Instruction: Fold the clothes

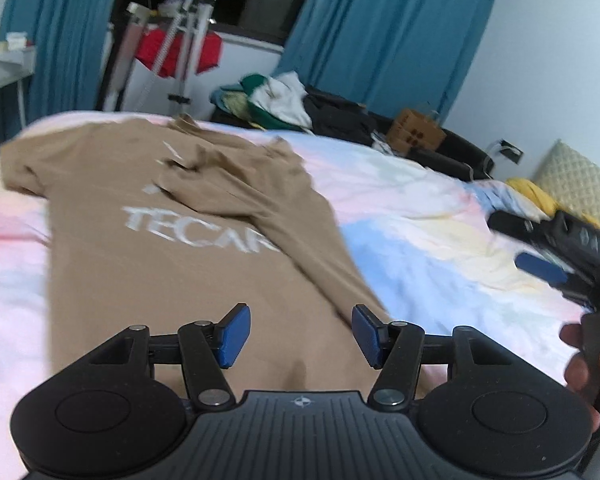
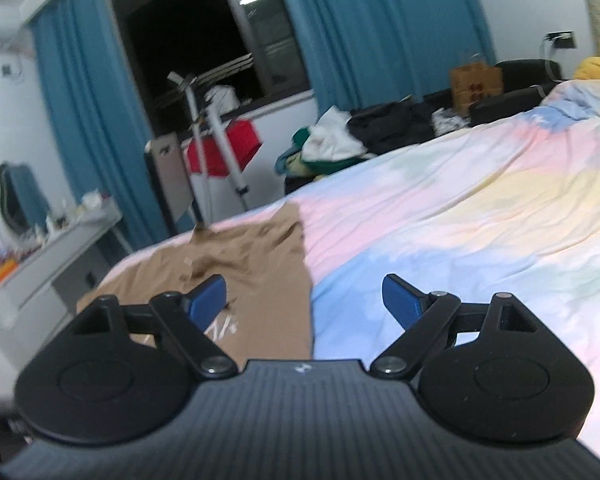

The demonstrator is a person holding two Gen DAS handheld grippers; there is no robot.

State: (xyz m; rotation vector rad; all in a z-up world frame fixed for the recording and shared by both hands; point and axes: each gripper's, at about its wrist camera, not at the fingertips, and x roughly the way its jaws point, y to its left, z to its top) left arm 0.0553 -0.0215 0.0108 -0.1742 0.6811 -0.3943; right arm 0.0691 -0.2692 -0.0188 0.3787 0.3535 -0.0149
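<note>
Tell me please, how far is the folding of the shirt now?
Done: the tan cotton T-shirt with white lettering lies on the pastel bedspread, its right side folded inward. In hand: nothing; left gripper and right gripper have open, empty jaws. Left: the other side, then folding lengthwise.

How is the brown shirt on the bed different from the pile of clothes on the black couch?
The brown shirt lies spread out, one side folded over; the pile of clothes is heaped and crumpled. The shirt is one colour with white letters; the pile mixes green, white and black. Both are clothes, and neither is fully folded.
</note>
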